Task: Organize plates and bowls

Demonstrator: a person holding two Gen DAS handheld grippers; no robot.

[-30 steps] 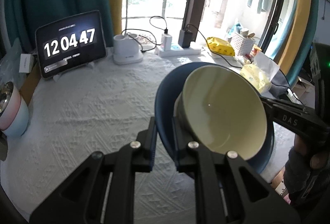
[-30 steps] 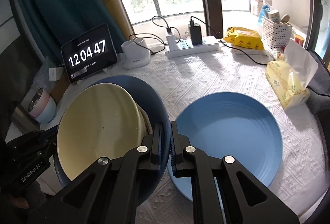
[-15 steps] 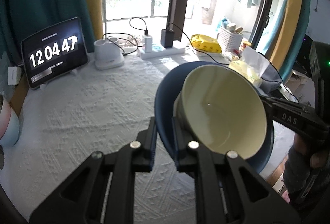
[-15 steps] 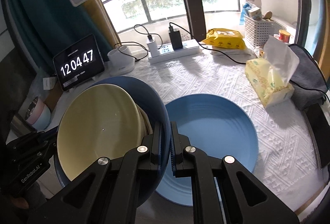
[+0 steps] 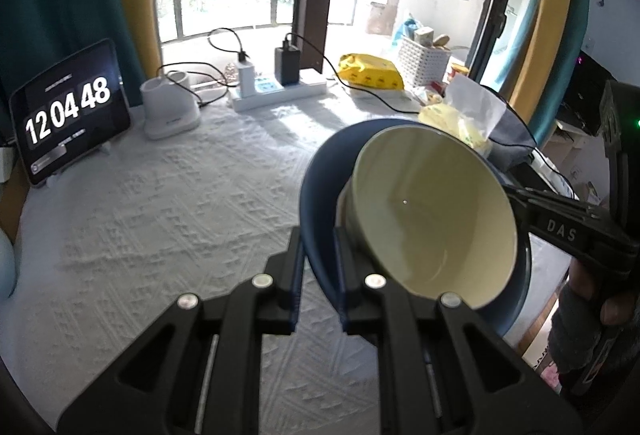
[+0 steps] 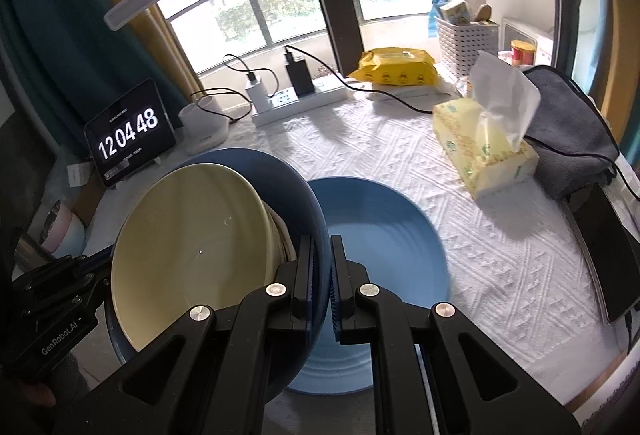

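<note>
Two grippers share the load: left gripper [image 5: 319,267] and right gripper [image 6: 319,275] clamp opposite rims of dark blue bowl [image 6: 296,195], cream bowl [image 6: 192,247] nested inside; light blue plate [image 6: 384,235] lies just beyond and below, on the right gripper's side

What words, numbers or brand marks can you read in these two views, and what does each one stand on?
"12 04 48": on the tablet clock screen; the small lines around the digits are too blurred to read.
"DAS": on the right gripper, seen from the left wrist.
"GenRobot.AI": on the left gripper, seen from the right wrist.
Print on the tissue pack, yellow bag and white dock: too small to read.
</note>
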